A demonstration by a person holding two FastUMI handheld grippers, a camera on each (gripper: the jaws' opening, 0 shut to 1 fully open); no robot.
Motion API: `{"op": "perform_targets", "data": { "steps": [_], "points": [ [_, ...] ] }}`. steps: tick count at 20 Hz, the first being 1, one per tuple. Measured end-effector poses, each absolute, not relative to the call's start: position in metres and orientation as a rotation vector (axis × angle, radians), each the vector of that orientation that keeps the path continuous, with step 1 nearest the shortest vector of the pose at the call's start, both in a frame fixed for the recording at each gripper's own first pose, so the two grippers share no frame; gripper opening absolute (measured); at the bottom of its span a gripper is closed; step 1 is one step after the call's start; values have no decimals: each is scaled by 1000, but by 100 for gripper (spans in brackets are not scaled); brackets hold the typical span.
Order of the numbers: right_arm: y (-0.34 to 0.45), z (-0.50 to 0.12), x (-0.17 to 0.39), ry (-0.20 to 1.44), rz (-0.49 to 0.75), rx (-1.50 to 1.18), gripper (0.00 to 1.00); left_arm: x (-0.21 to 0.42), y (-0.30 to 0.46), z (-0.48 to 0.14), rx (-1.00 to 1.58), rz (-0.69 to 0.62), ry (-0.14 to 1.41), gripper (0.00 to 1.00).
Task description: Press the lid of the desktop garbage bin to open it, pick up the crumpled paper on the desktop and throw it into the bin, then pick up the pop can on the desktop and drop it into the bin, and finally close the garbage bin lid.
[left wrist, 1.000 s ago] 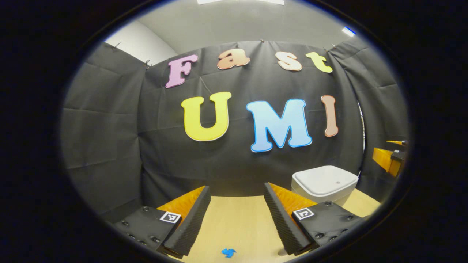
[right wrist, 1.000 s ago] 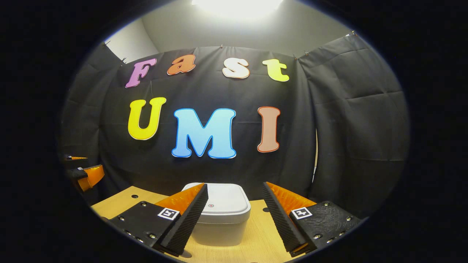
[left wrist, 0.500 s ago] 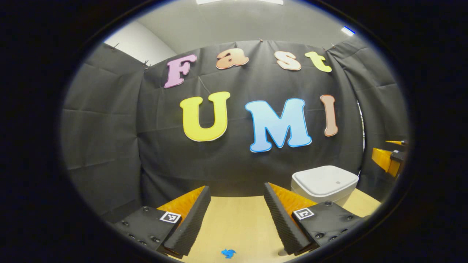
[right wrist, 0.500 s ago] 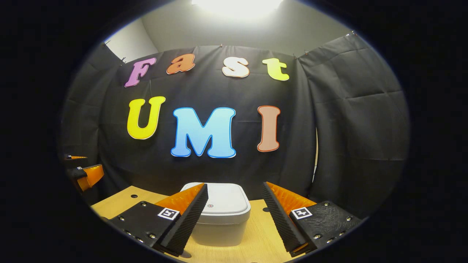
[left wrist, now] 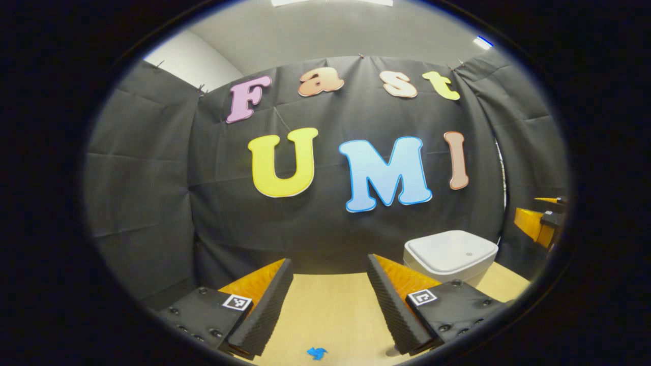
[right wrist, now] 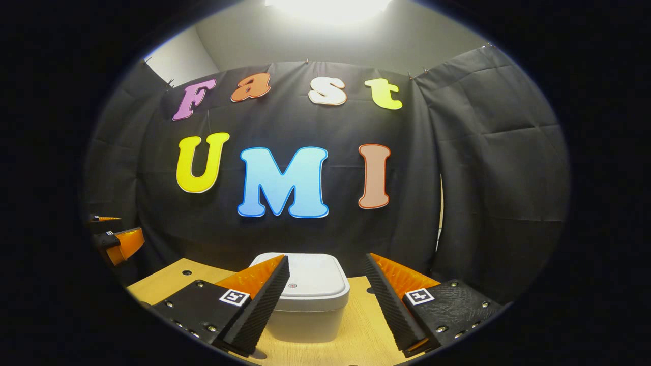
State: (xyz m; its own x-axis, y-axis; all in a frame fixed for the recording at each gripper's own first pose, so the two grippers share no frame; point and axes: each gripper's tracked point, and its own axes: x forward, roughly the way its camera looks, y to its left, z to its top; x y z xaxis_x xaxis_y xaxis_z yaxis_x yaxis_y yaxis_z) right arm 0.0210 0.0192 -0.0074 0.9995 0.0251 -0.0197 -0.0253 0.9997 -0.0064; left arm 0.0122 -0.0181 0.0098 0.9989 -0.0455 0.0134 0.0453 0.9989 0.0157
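White plastic, the bin (right wrist: 307, 300) stands on the pale wooden table (right wrist: 363, 330) close to the black cloth wall (right wrist: 488, 168), and its lid (right wrist: 310, 277) lies flat and closed, with a small round button (right wrist: 292, 285) near its front edge. In the right gripper view the bin sits straight ahead, framed between the two fingers of the right gripper (right wrist: 325, 300), whose jaws are spread wide with nothing between them; they are above the table and short of the bin, not touching it. A few small dark holes (right wrist: 186, 273) dot the tabletop to the left of the bin.

In the left gripper view the same bin (left wrist: 450, 256) is off to the right, behind the right-hand finger of the left gripper (left wrist: 330, 302). That gripper's jaws are also spread apart and empty, over bare table (left wrist: 325, 310). A small blue scrap (left wrist: 316, 352) lies on the wood at the bottom edge, between the fingers. Each gripper shows at the side of the other's view: the right gripper (left wrist: 540, 219) at the far right edge, the left gripper (right wrist: 118, 239) at the far left edge, both well apart from the bin.
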Motion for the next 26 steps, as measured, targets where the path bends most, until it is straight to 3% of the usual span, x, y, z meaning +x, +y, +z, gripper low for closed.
{"op": "perform_targets", "data": {
  "steps": [9, 10, 11, 14, 15, 19, 21, 25, 26],
  "points": [
    [25, -10, 25, 29, 46, -6, 95, 12, -15, 12, 19, -36, -21, 95],
    [25, -11, 28, 28, 48, -8, 95, 13, -15, 12, 19, -33, -23, 100],
    [25, -10, 27, 25, 45, -11, 87, 13, -15, 13, 20, -31, -25, 100],
    [27, -10, 28, 27, 49, -5, 81, 13, -15, 15, 20, -31, -28, 96],
    [30, -11, 28, 31, 60, 0, 67, 12, -16, 14, 19, -32, -28, 96],
    [37, -21, 36, 68, 92, 12, 52, 11, -18, 16, 16, -39, -31, 100],
    [44, -26, 36, 81, 114, 25, 30, 11, -18, 16, 14, -39, -30, 96],
    [45, -40, 49, 126, 110, 27, 30, 11, -16, 15, 10, -38, -27, 96],
    [46, -42, 56, 119, 111, 42, 1, 11, -15, 15, 10, -37, -27, 96]
  ]
}}
